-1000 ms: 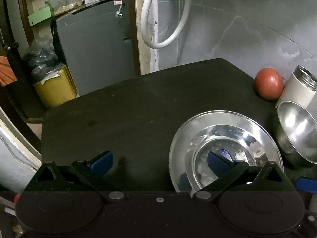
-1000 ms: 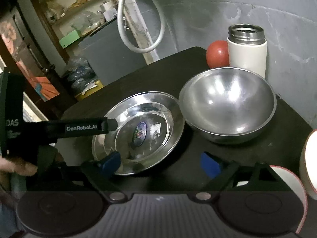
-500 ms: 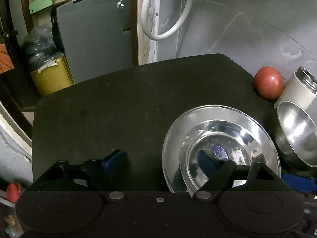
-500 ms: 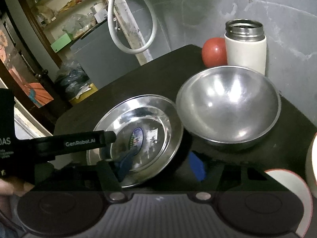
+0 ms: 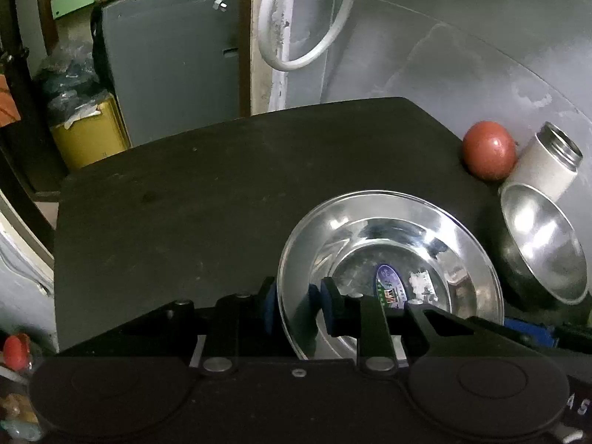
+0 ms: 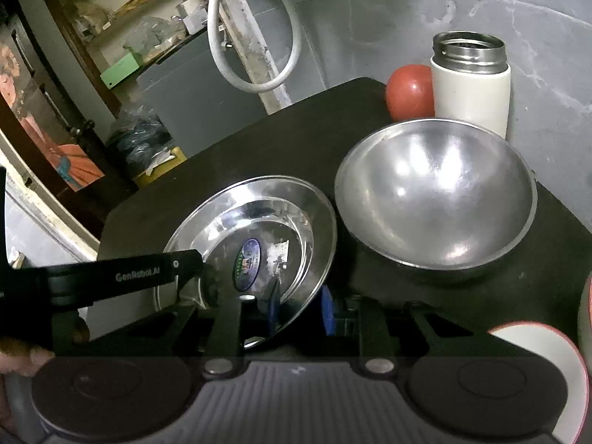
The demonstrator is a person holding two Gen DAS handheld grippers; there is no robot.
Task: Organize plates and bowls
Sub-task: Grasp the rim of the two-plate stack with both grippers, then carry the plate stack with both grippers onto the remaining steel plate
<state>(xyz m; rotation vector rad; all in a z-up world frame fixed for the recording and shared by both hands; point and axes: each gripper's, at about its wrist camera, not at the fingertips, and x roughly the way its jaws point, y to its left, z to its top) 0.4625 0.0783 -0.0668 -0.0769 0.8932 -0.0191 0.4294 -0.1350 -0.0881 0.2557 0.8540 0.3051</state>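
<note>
Both grippers (image 5: 298, 305) (image 6: 301, 312) pinch steel plate (image 5: 392, 259) rims.

Black tongs (image 5: 296, 303), blue pads (image 6: 327, 314)

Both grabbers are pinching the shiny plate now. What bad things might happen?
1. The steel plate is held only at its rim by the left gripper and the right gripper. If they pull differently, the slick metal could slip out and clatter on the table.
2. The big steel bowl sits right beside the plate, so a swing could knock it toward the flask and the red ball.
</note>
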